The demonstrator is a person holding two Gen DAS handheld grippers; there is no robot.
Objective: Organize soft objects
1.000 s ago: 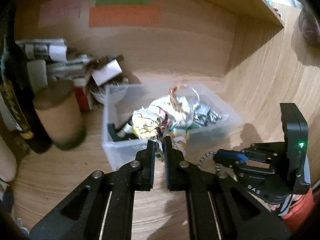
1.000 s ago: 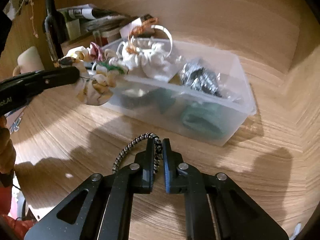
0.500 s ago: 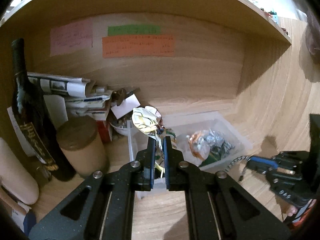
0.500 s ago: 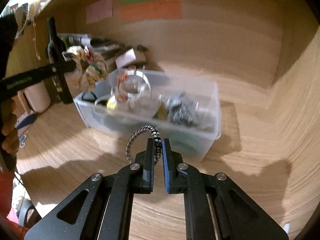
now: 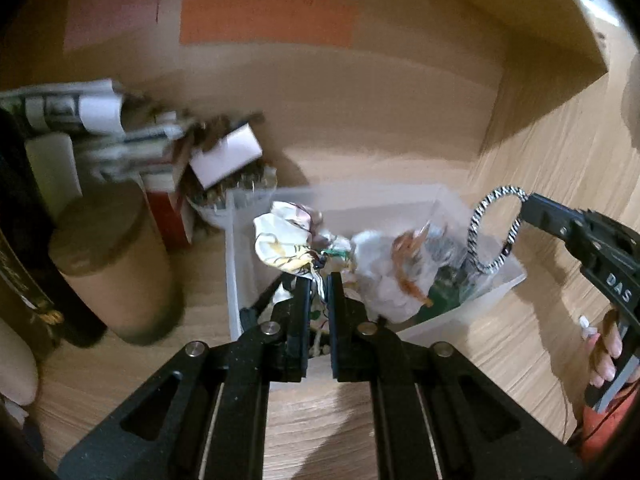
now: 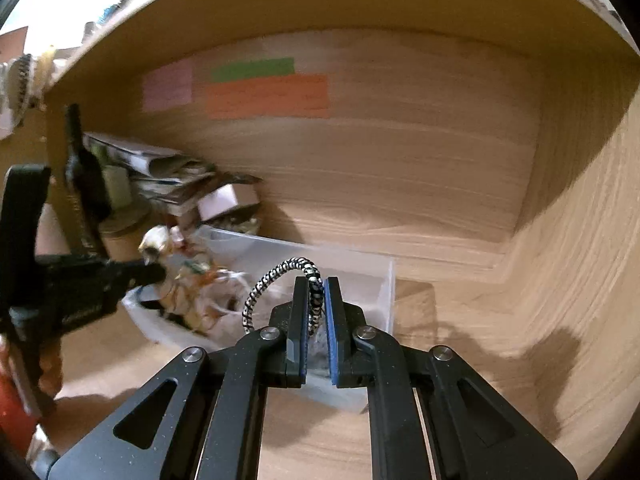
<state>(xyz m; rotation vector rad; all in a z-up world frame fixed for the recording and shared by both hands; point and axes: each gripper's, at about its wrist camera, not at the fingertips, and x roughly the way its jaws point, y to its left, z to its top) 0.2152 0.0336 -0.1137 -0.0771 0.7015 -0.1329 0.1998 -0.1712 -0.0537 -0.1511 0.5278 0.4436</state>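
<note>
The left gripper (image 5: 319,280) is clamped on a crumpled cream-and-yellow printed fabric scrunchie (image 5: 282,240), holding it above the near-left corner of the clear plastic storage bin (image 5: 496,280) that sits on the wooden shelf floor (image 5: 520,340). White and orange-trimmed soft pieces (image 5: 384,268) already lie heaped in the bin's middle. To the right, the right gripper (image 6: 317,300) pinches a black-and-white braided elastic hair loop (image 6: 276,276), which hangs over the bin's right half, its ring standing roughly upright. Both items lie directly above the bin opening, so the drop looks straight down for either; the left one seems lower and closer to the heap.
</note>
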